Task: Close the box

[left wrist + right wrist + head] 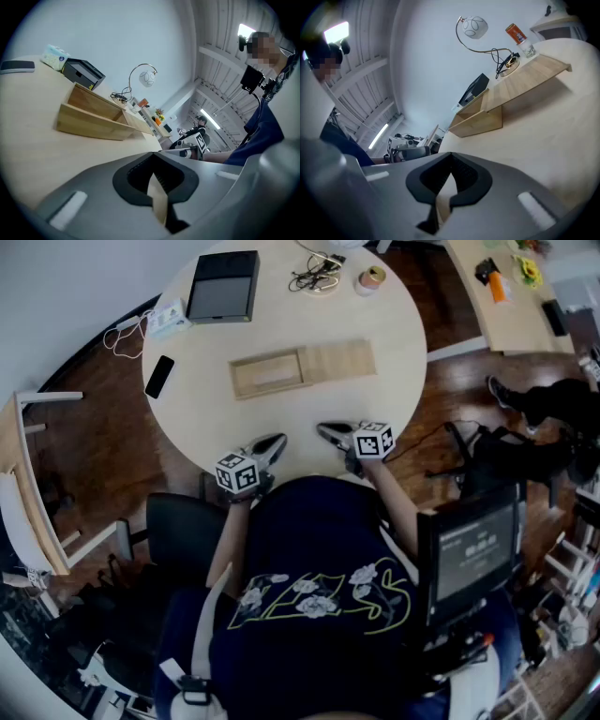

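Pale wooden box [302,369], cream round table [225,418]

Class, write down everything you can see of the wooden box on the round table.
The wooden box looks like pale, unpainted wood. It is a shallow rectangular tray with thin walls, standing open and seemingly empty. Its flat lid extends from the box's right end and does not cover it. The box rests near the middle of the round table, and nothing else touches it.

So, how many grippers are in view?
2. The left gripper is at the near edge of the table, the right gripper beside it; both are shut and empty.
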Demonstrator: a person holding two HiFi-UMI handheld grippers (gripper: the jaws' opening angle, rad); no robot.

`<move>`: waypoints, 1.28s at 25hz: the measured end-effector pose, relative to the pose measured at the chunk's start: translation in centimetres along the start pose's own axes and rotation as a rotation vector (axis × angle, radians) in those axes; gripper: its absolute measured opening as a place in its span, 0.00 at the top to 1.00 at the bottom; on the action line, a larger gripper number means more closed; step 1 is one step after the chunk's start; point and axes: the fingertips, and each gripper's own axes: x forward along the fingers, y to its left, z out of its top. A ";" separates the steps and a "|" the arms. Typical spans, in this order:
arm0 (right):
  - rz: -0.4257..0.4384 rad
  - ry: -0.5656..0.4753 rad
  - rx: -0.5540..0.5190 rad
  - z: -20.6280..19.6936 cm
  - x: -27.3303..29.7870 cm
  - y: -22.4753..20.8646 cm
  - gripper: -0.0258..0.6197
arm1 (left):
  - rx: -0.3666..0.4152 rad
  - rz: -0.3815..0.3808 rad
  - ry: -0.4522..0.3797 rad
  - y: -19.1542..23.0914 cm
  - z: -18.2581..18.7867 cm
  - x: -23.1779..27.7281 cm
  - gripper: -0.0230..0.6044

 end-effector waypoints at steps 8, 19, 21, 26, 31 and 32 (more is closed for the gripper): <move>0.055 -0.015 0.085 -1.2 1.0 2.0 0.97 | 0.016 -0.015 0.010 -0.8 -0.4 -0.9 0.96; -0.023 -0.075 0.113 -0.7 -1.2 -1.1 0.97 | -0.081 -0.009 -0.035 0.9 0.0 -1.1 0.96; -0.119 -0.184 0.131 2.3 -4.0 -5.3 0.97 | -0.150 0.020 -0.115 2.5 1.4 -1.8 0.96; -0.380 -0.440 0.379 10.3 -12.1 -17.0 0.97 | -0.248 0.214 -0.340 10.6 7.0 -6.7 0.96; -0.598 -0.236 0.369 12.7 -13.3 -22.4 0.97 | -0.395 0.376 -0.468 17.5 11.3 -10.1 0.96; -0.639 -0.173 0.353 12.8 -13.2 -23.2 0.97 | -0.402 0.399 -0.453 18.2 11.6 -10.1 0.96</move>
